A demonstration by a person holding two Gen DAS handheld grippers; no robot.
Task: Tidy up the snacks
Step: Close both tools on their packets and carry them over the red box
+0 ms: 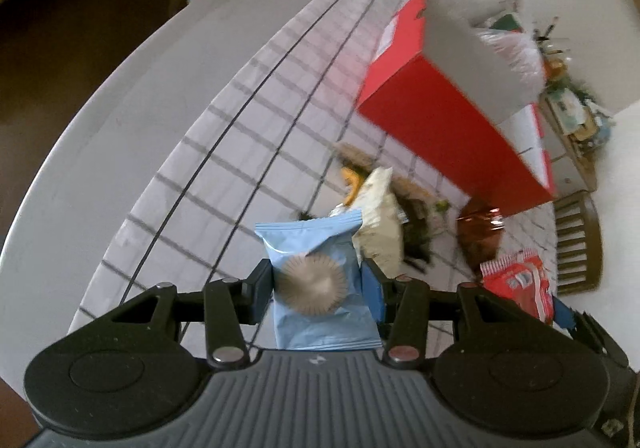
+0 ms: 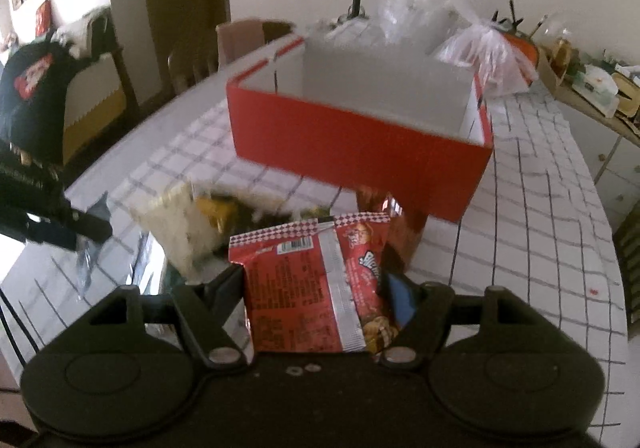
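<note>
Snacks are the matter here: each hand-held gripper already carries one packet above the counter (image 2: 540, 207), which is covered with a checked white cloth. The left hand-held gripper (image 1: 316, 284) is closed on a pale blue packet (image 1: 320, 280), a smooth, puffed foil pillow with crimped ends and a round grey print. The right hand-held gripper (image 2: 316, 288) is closed on a red packet (image 2: 320, 288), glossy, with a silver back seam facing the camera and a checked strip at its top.

The red box (image 2: 360, 143) stands open just behind the remaining pile: stiff cardboard, red outside and plain grey-white inside. I cannot see any snack inside it. Between the grippers and the box lie more loose snacks, among them a cream crinkled bag (image 1: 380, 215) and a shiny brown wrapper (image 1: 480, 232).

The step in hand seems to be carrying both packets to the box. To do it well, I would lift each packet clear over the near wall, lower it inside, and only then open the fingers, one side at a time. The foil is slippery and soft, so the grip should not loosen on the way, and should not crush the contents.
</note>
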